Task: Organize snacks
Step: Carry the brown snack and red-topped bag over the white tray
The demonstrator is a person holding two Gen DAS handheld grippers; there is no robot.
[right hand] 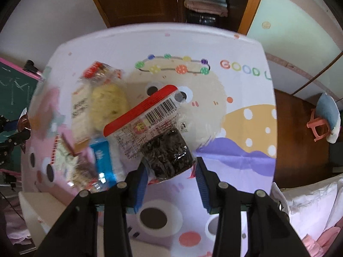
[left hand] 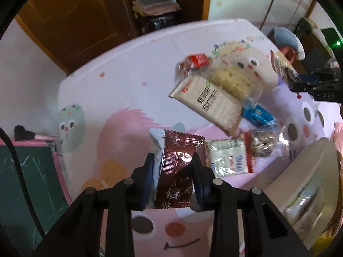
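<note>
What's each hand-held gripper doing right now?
Left hand-held gripper: shut on dark red foil snack packet.
Right hand-held gripper: shut on clear red-topped packet of dark snack.

Snack packets on cartoon-print table

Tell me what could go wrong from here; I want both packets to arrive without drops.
The right gripper pinches only the bottom end of the clear seaweed packet, so its long red-topped end might swing or slip. The left gripper squeezes the brown packet, possibly crushing its contents. Either could brush the loose snacks, like the white cracker pack.
</note>
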